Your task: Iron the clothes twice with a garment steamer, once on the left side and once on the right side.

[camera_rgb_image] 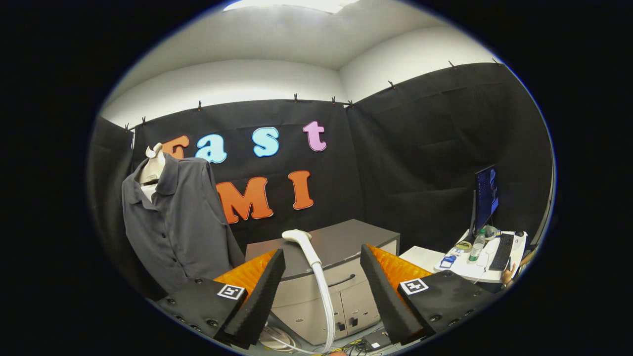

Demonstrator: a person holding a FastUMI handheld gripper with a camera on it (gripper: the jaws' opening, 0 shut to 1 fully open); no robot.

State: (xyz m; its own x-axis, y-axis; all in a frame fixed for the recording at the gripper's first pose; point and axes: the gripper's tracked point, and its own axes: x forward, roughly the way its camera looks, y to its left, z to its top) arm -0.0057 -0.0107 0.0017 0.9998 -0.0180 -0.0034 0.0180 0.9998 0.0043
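My tongs (322, 267) are spread apart, with nothing between them. I'd take the steamer (310, 254) by its stiff, slick-looking handle below the head; the trailing hose may drag. The shirt (178, 222) hangs soft.

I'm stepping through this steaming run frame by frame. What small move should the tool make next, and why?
Probably ease the tool forward toward the steamer handle. Its fingers stand open and hold nothing, the white steamer stands upright on the grey cabinet beyond them, and the grey shirt on the mannequin is not yet touched.
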